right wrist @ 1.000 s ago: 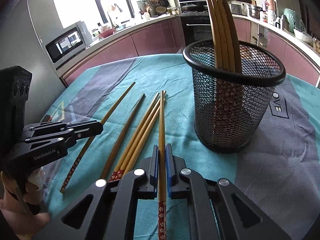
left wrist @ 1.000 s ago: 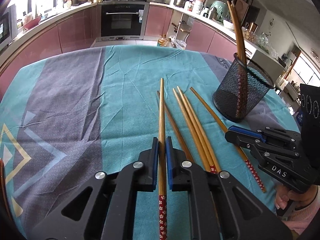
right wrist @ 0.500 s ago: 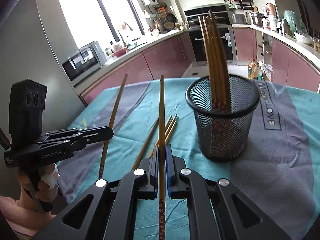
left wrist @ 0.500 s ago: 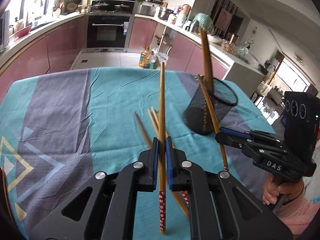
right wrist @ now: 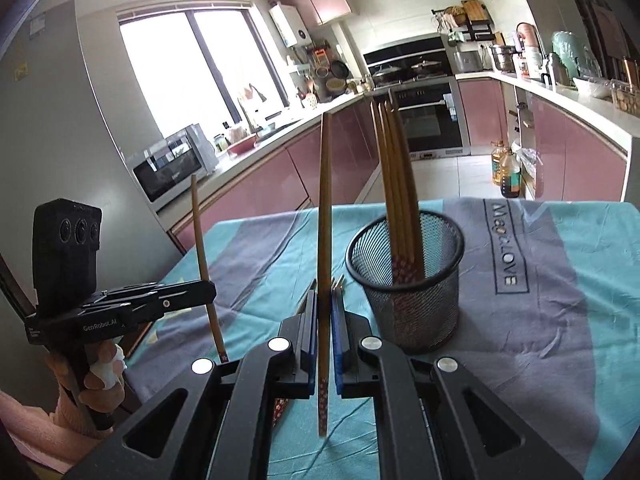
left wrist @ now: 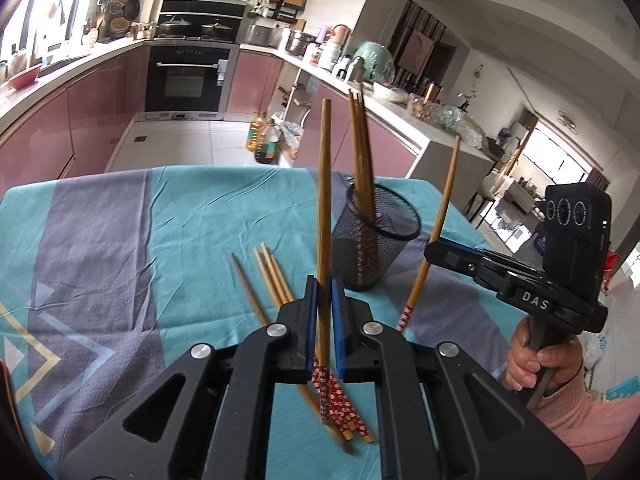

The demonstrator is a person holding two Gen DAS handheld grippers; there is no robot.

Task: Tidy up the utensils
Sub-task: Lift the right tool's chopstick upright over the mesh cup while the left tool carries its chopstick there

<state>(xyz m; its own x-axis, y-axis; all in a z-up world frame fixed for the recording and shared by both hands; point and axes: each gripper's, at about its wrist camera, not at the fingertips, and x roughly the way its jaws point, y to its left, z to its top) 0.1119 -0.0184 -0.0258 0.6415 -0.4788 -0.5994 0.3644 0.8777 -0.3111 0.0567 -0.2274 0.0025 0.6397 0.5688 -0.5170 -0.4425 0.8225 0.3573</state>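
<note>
Care with tilt matters now: left gripper (left wrist: 325, 304) and right gripper (right wrist: 325, 320) each pinch one brown wooden chopstick (left wrist: 323, 200), needing upright descent into the black wire-mesh cup (right wrist: 404, 284).

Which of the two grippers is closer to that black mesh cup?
Right, by a little. The right gripper sits just beside the mesh cup; the left gripper hangs slightly farther back, over the loose chopsticks. Each grips one chopstick.

left tool (left wrist: 324, 312): clamped shut, angled down | right tool (right wrist: 324, 336): clamped shut (hand (left wrist: 540, 364) gripping its handle)
</note>
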